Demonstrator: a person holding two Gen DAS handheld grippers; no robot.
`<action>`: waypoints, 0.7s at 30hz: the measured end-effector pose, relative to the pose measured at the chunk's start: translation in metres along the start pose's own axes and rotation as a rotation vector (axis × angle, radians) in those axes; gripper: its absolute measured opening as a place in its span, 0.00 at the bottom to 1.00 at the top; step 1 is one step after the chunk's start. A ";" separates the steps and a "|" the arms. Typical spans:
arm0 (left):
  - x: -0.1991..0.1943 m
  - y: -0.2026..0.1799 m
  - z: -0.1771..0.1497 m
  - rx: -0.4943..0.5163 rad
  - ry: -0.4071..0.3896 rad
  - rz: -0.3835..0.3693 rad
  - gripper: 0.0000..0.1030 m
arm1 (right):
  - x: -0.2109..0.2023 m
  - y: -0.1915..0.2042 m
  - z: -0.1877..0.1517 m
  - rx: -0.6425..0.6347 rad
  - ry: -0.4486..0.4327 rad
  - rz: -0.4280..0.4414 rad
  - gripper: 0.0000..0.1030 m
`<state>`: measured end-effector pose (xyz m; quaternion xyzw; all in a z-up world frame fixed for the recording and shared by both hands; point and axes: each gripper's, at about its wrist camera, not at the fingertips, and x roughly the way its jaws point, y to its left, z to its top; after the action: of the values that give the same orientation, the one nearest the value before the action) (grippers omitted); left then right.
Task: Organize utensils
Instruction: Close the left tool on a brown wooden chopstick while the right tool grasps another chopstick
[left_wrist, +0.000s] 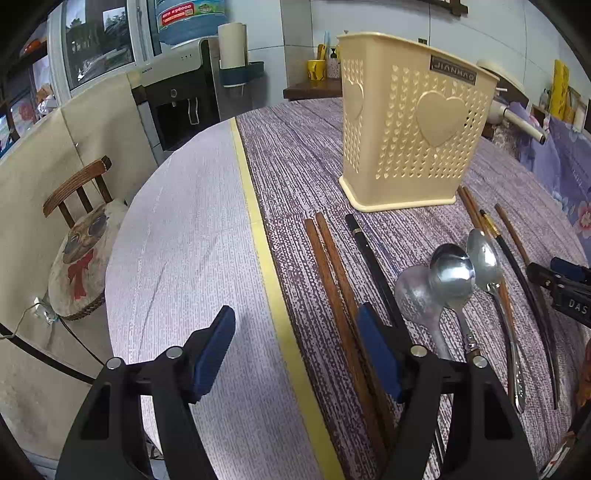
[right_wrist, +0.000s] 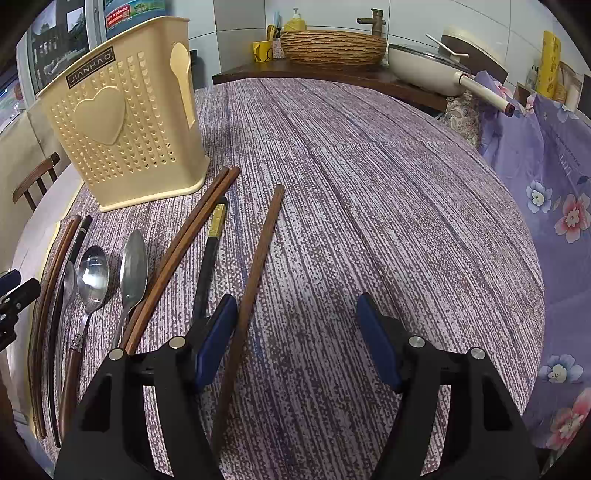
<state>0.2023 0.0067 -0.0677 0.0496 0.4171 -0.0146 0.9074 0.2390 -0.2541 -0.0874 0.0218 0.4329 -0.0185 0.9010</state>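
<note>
Both claws hang low over the table with their blue pads spread. Left gripper (left_wrist: 295, 345) first: jaws parted, nothing pinched, its left pad over the pale half of the tablecloth (left_wrist: 177, 229) and its right pad just above the pair of brown chopsticks (left_wrist: 332, 280). Whether that pad brushes the wood is hard to call from this angle. Right gripper (right_wrist: 295, 332) now: also gaping, holding nothing, with a single brown chopstick (right_wrist: 255, 273) running up between its pads, close to the left one and apart from the right.

Outward we go, and the cream utensil holder (left_wrist: 410, 122) is our landmark, standing upright on the purple weave. Directly in front of its base lies the whole lineup, all flat on the cloth. Nearest its left corner sit the brown pair, then a black chopstick (left_wrist: 373, 266) beside them. In front of its middle, three metal spoons (left_wrist: 452, 275) lie bowl-up, overlapping, bowls toward the holder. Off its right corner, two more brown sticks (right_wrist: 192, 229) lie together, a black chopstick with a gold band (right_wrist: 212, 243) next, then the single one. Left of the holder, a yellow tape line (left_wrist: 258, 236) splits the cloth, and beyond the table edge stands a wooden chair (left_wrist: 79, 206).
</note>
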 end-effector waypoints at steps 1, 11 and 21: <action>0.001 0.000 0.000 -0.004 0.005 -0.002 0.63 | 0.000 0.000 0.000 -0.002 -0.001 0.003 0.65; 0.012 0.000 -0.001 -0.017 0.045 0.014 0.62 | -0.002 0.005 -0.003 -0.014 -0.001 0.008 0.65; 0.019 0.015 0.005 -0.034 0.077 0.006 0.60 | 0.001 -0.002 0.007 -0.009 0.021 0.016 0.58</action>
<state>0.2194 0.0215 -0.0773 0.0359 0.4515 -0.0029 0.8915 0.2452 -0.2564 -0.0841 0.0215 0.4423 -0.0093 0.8965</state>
